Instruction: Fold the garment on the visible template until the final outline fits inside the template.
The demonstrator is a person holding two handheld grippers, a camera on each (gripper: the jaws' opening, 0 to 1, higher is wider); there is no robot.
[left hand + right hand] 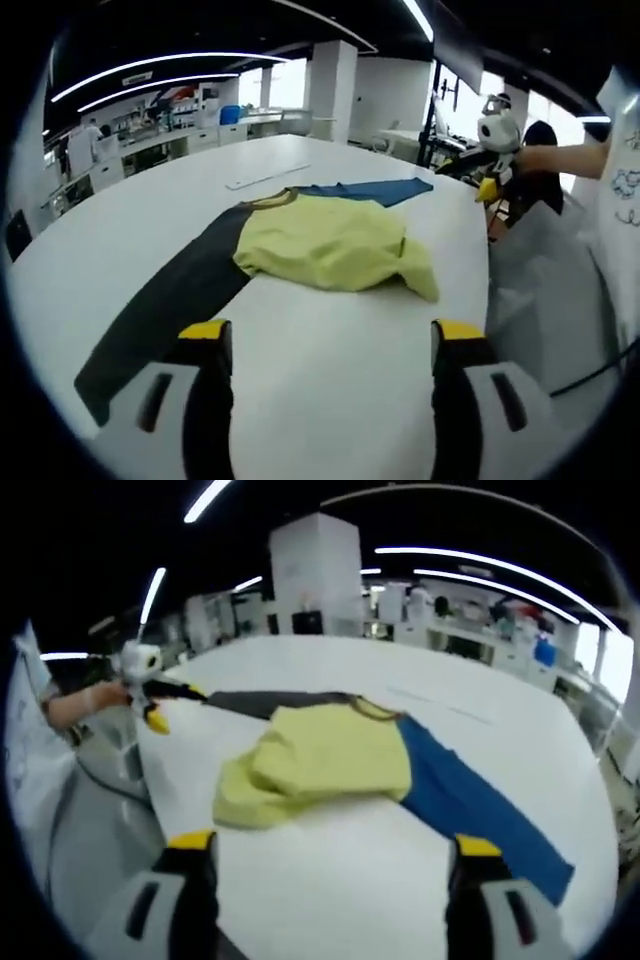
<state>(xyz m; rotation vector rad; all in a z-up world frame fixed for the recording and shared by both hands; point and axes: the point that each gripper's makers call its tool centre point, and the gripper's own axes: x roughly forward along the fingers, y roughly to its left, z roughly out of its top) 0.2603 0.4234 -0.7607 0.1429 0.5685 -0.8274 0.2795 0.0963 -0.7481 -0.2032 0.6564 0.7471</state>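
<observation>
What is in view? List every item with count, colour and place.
Garment: one, yellow, crumpled mid-table, lying across both strips.
Dark strip: one, black, flat on table beside garment.
Blue strip: one, blue, flat on table, other side of garment.
Table: one, white, large.
Pillar: one, white, background.
Left gripper: yellow-tipped, jaws apart, empty, above table.
Right gripper: yellow-tipped, jaws apart, empty, above table.

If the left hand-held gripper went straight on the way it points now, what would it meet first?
Probably the yellow garment, crumpled on the white table ahead of the open left hand-held gripper. Bare tabletop lies between them, though the gripper's height above it is unclear.
</observation>
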